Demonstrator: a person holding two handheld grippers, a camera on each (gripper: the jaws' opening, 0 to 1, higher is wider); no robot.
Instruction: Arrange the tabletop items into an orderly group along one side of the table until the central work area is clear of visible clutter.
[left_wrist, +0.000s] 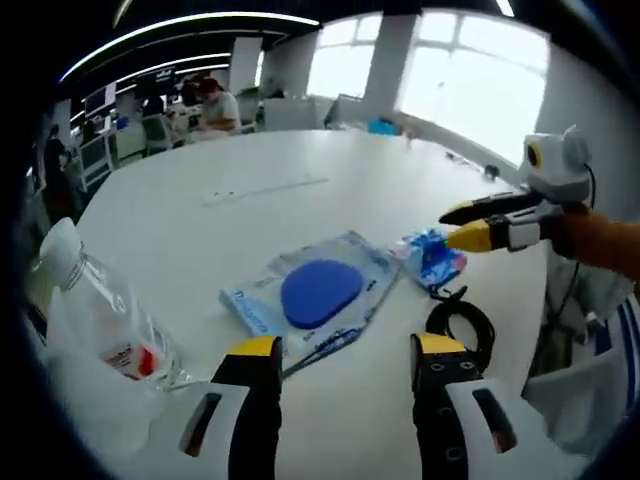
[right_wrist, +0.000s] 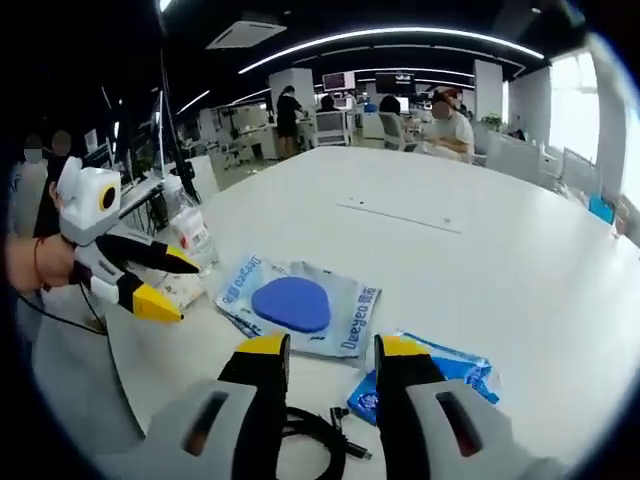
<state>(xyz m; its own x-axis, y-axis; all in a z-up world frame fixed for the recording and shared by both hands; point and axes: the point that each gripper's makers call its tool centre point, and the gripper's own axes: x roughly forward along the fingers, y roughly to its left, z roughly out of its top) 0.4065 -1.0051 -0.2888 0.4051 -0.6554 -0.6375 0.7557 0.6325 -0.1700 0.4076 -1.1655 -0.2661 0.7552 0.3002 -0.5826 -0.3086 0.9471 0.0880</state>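
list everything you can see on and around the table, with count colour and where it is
table: 1, white, large, carries all the items
clear packet with blue pad: 1, clear plastic with blue print and a blue rounded pad inside, middle of the near table
blue wrapper: 1, blue and white, beside the packet, next to the right gripper's fingers
black cable: 1, black, coiled, near table edge beside the blue wrapper
plastic bottle: 1, clear with white cap and red label, lying near the left gripper
white strip: 1, thin, white, farther out on the table
people: several, seated and standing in the office behind
left gripper: 1, black with yellow tips, open
right gripper: 1, black with yellow tips, open
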